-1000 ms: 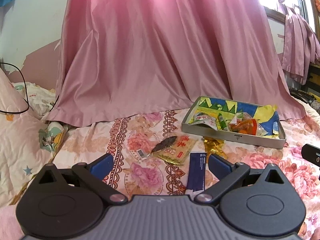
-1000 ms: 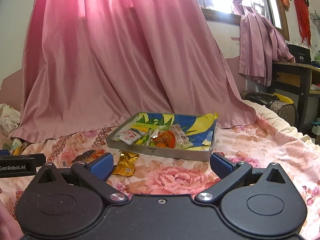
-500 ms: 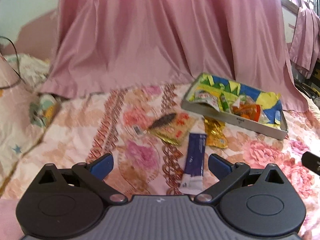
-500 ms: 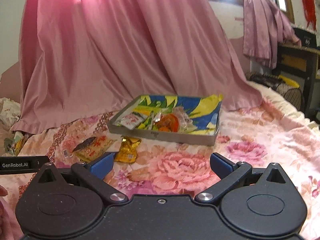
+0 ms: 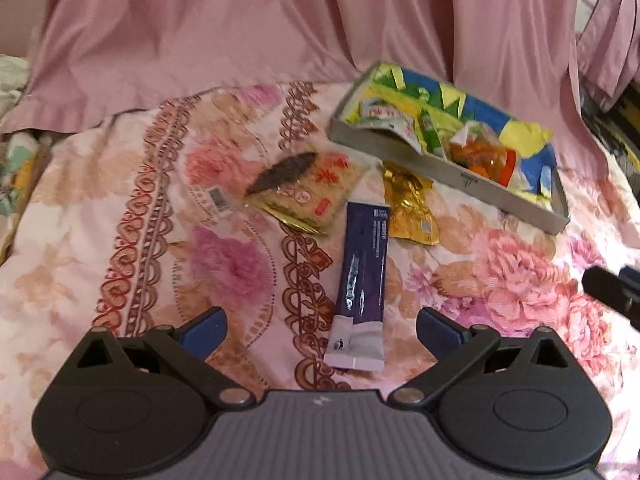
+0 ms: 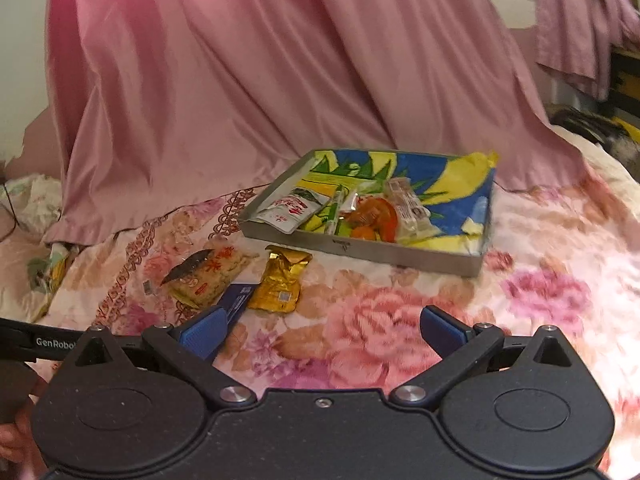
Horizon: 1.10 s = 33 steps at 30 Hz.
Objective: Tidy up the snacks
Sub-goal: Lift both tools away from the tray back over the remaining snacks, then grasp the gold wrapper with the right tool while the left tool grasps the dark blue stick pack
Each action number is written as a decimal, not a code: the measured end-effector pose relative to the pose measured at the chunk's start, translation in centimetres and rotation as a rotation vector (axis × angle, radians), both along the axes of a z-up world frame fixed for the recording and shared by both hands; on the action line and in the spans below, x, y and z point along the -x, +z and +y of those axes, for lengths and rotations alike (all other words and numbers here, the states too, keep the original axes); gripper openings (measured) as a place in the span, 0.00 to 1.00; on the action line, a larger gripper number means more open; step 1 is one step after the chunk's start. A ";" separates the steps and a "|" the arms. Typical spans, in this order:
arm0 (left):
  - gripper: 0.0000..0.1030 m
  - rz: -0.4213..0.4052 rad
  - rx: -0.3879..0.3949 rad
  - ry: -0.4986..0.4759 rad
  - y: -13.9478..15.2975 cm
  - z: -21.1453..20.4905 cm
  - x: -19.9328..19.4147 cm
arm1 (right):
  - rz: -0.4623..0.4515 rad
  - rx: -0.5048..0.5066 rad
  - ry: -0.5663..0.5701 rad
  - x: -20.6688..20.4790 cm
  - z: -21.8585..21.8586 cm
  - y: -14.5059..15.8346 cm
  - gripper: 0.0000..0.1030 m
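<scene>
**Three packets loose on the bedspread**

Left wrist view: the left gripper (image 5: 320,330) hangs spread and empty over a long purple sachet (image 5: 363,276) with a white near end; far of it lie a beige rice cracker pack (image 5: 316,190) and a crinkled gold packet (image 5: 410,208).

Right wrist view: the right gripper (image 6: 320,330), spread too, faces the grey tray (image 6: 400,256) far ahead, holding several wrapped snacks.

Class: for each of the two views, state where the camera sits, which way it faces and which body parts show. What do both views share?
Left wrist: behind the open left tool, facing down at the purple sachet; no body shows.
Right wrist: behind the open right tool, facing the tray; a hand shows.
Shared: tray, sachet, gold packet.
</scene>
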<state>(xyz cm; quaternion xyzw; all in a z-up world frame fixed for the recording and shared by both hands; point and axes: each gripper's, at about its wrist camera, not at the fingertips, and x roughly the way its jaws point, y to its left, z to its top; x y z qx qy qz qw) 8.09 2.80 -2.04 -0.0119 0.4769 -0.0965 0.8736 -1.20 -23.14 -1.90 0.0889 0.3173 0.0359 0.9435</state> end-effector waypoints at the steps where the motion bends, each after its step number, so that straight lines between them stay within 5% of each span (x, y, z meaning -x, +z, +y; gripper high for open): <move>1: 1.00 0.006 -0.009 -0.006 -0.2 -0.2 -0.3 | -0.001 0.007 0.007 -0.6 -0.1 0.0 0.99; 15: 1.00 0.010 -0.187 -0.229 -2.9 -3.1 -5.4 | 0.077 -0.063 -0.005 -7.7 -1.0 -4.3 0.99; 28: 0.94 0.101 -0.119 -0.260 -5.4 -3.3 -7.0 | 0.172 -0.113 0.076 -14.8 0.6 -8.9 0.99; 33: 0.80 0.113 -0.087 -0.251 -5.7 -3.1 -7.5 | 0.172 -0.094 0.110 -16.4 1.5 -9.3 0.99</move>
